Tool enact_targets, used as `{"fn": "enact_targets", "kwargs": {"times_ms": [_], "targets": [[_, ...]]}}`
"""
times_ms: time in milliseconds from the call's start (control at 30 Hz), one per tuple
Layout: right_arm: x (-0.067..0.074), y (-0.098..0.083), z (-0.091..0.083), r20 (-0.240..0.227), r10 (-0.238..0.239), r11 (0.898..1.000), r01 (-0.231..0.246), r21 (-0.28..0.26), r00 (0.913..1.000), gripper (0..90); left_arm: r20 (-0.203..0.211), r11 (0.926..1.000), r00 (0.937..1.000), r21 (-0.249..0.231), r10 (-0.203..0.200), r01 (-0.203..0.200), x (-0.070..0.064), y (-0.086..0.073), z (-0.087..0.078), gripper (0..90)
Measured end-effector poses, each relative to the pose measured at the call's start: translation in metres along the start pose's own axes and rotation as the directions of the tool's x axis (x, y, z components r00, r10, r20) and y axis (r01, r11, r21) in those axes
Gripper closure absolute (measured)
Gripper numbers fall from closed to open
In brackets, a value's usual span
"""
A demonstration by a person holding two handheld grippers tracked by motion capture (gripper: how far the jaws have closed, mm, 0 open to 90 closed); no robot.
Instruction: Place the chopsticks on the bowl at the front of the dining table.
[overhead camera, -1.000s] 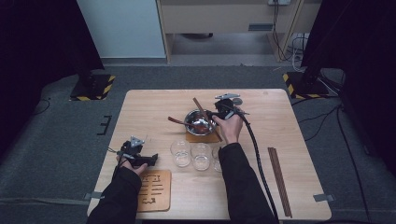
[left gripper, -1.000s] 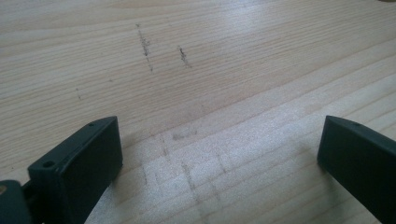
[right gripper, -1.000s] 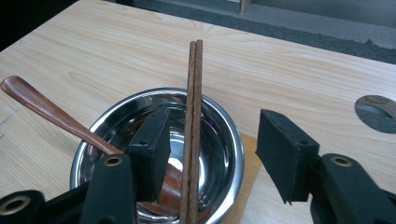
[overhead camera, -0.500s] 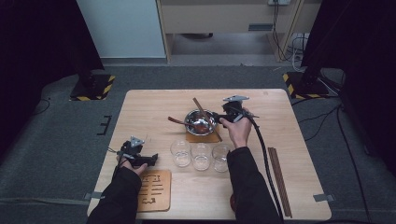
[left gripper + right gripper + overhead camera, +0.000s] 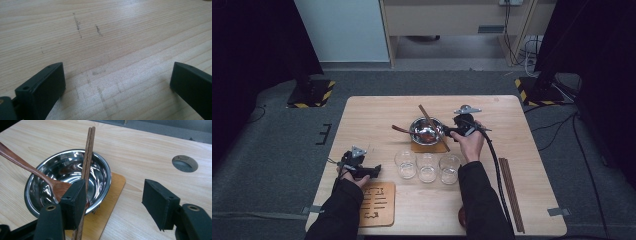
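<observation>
A steel bowl point(image 5: 426, 132) point(image 5: 67, 178) stands on a thin wooden coaster point(image 5: 435, 148) point(image 5: 113, 187) at mid-table. A wooden spoon point(image 5: 401, 129) point(image 5: 27, 167) rests in it, handle out to the left. A pair of brown chopsticks point(image 5: 430, 121) point(image 5: 88, 152) lies across its rim. My right gripper point(image 5: 447, 132) point(image 5: 117, 202) sits just right of the bowl; its jaws have just been opening and now stand wide, the chopsticks running along the inner face of the left jaw without being pinched. My left gripper point(image 5: 373, 171) point(image 5: 115, 82) rests open on bare wood at the front left.
Three empty glasses point(image 5: 427, 167) stand in a row in front of the bowl. A slotted wooden board point(image 5: 377, 204) lies by the left forearm. Another pair of chopsticks point(image 5: 511, 192) lies along the right edge. A round cable hole point(image 5: 185, 163) is in the tabletop.
My right hand has drawn back to the right, away from the bowl, with its jaws spread wider. The chopsticks stay on the bowl. The left hand has not moved.
</observation>
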State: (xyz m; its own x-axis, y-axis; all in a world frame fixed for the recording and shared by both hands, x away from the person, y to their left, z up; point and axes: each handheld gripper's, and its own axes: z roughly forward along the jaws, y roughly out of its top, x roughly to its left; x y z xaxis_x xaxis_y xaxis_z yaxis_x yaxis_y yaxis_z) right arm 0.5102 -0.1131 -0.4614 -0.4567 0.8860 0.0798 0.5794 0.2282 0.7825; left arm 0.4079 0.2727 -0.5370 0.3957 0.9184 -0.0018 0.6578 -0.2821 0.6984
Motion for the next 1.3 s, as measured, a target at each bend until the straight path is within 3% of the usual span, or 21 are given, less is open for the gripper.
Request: {"fn": "enact_targets", "kwargs": {"times_ms": [500,1033,1300], "targets": [[0.004,-0.01,0.012,0.014,-0.051,0.996,0.05,0.076,0.9986,35.1,0.0,1.0,1.0,0.0,0.0,0.0,0.0,0.0,0.0,0.0],[0.006,-0.013,0.016,0.019,-0.079,0.991,0.077,0.108,0.9967,34.6,0.0,1.0,1.0,0.0,0.0,0.0,0.0,0.0,0.0,0.0],[0.011,-0.014,0.018,-0.008,-0.091,0.99,0.091,0.112,0.9958,34.9,0.0,1.0,1.0,0.0,0.0,0.0,0.0,0.0,0.0,0.0]]}}
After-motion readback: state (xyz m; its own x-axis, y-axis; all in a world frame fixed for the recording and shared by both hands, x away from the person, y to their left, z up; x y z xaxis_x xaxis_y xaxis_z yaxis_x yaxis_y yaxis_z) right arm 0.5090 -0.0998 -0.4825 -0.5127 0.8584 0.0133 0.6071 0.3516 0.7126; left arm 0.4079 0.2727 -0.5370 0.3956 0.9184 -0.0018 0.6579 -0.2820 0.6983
